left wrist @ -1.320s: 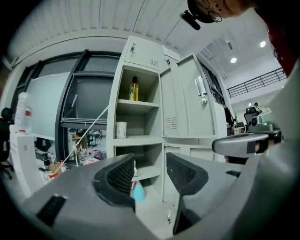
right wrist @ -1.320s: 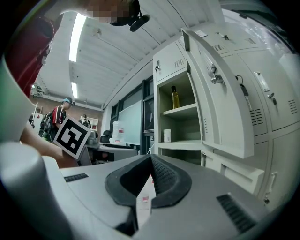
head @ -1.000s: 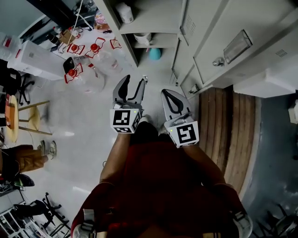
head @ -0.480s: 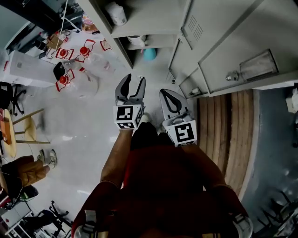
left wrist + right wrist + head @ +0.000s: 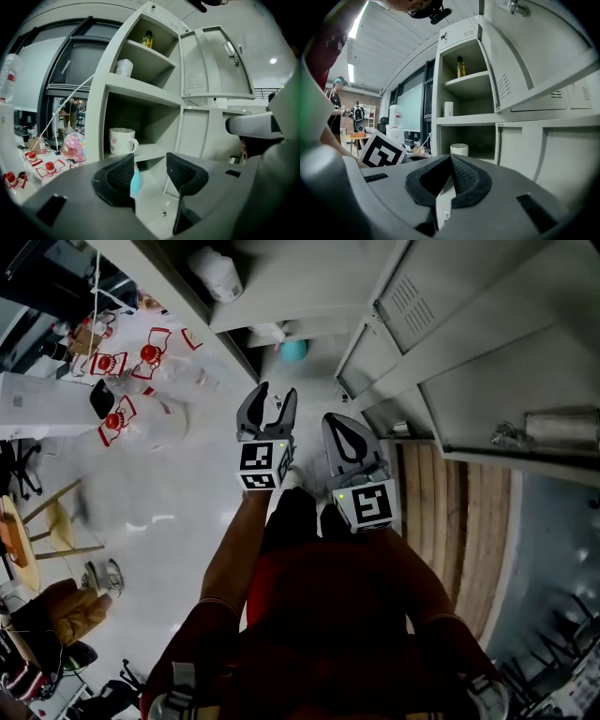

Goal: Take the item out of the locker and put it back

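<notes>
The grey locker [image 5: 281,282] stands open, its door [image 5: 427,296] swung to the right. Its shelves hold a small yellow bottle [image 5: 148,39] at the top, a white cup [image 5: 124,68] below it, and a white mug [image 5: 121,140] lower down. A light blue item [image 5: 136,182] sits at the bottom. My left gripper [image 5: 267,401] is open and empty, short of the locker and pointing at the mug shelf. Beside it, my right gripper [image 5: 343,423] is shut with nothing in it. From the right gripper view the bottle [image 5: 461,66] and mug [image 5: 459,150] are also visible.
Clear water jugs with red caps [image 5: 141,390] lie on the floor to the left. A wooden slatted platform [image 5: 450,512] is at the right under the closed lockers. A stool [image 5: 56,521] and a pink round item [image 5: 72,146] are further left.
The view has closed in on the locker, with both grippers a little nearer its open front. Neither gripper's jaws have changed.
</notes>
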Demonstrator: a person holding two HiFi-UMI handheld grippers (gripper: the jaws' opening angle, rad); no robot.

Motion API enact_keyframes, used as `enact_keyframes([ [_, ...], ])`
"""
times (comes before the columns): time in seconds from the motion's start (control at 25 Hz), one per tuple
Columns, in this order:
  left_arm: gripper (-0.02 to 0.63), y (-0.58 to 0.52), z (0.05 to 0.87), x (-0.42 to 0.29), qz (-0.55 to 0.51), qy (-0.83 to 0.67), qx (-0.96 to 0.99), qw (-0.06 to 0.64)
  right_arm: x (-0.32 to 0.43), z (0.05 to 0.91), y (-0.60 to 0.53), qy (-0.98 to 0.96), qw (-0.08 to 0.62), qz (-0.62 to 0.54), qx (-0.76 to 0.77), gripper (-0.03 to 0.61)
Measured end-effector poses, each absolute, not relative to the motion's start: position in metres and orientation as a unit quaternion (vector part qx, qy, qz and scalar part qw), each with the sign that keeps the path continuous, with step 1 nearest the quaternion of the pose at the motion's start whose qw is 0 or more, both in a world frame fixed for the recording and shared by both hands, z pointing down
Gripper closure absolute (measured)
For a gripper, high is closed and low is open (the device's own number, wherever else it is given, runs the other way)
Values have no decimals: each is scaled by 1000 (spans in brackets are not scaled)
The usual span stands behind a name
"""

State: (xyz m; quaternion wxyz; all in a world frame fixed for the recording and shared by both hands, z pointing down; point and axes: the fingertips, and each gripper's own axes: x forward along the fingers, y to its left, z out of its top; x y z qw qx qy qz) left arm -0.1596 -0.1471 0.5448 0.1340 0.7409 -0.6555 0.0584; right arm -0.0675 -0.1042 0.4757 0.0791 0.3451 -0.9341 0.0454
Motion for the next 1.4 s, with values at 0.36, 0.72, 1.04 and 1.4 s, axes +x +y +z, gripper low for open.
enact_keyframes([
  [0.36,399,-194,619,-174,91,-645,737,179,-82,502,-133,-921,84,56,377,581],
  [0.72,380,-246,668,-183,107,-641,732,205,-80,519,-158,-907,88,64,407,581],
  [1.04,367,-271,695,-196,119,-646,723,216,-80,526,-174,-901,89,56,420,581],
  [1.4,367,-289,714,-205,123,-654,712,223,-86,537,-171,-899,95,55,425,581],
])
